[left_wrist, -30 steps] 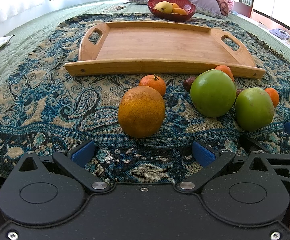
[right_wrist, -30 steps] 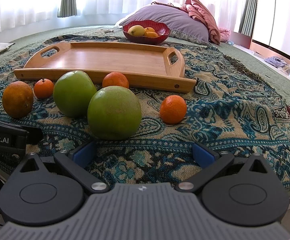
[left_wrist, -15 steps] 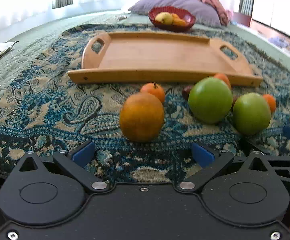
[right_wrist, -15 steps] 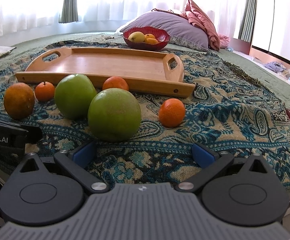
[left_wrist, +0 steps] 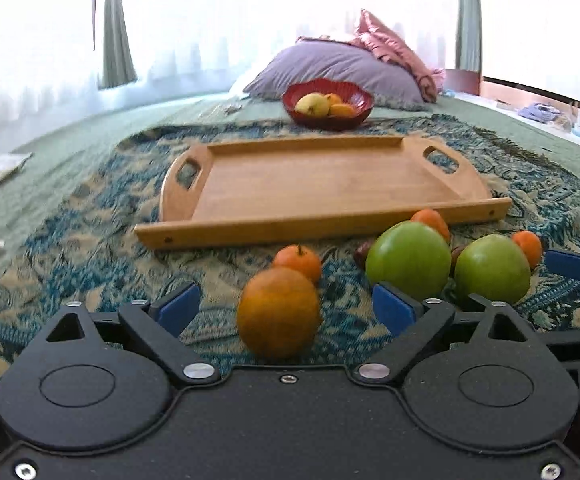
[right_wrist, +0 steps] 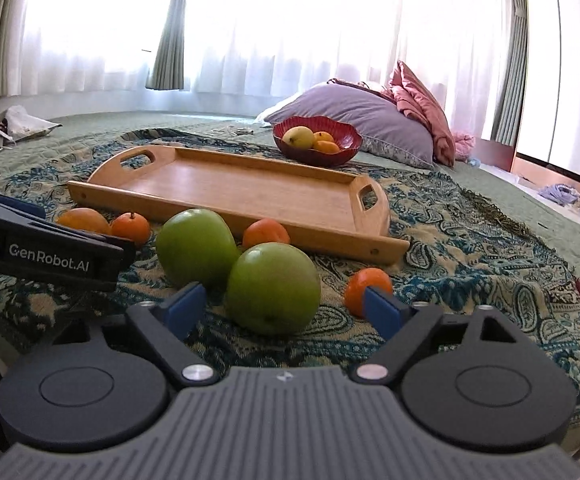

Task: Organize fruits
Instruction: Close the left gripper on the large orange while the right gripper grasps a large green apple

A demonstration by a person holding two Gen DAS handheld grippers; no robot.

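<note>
Both grippers' jaws closing (neither gripping yet): left gripper [left_wrist: 285, 306] flanks round orange [left_wrist: 277, 312], right gripper [right_wrist: 285, 306] smooth green apple [right_wrist: 273, 287].

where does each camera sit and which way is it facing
Left wrist: rides the left tool, looking forward over the bedspread at the large orange between its closing, not yet touching jaws; the right tool's blue pad shows at right.
Right wrist: rides the right tool, facing the near green apple between its closing jaws, untouched; the left tool shows at left.
Shared: wooden tray, red bowl, both apples.
</note>
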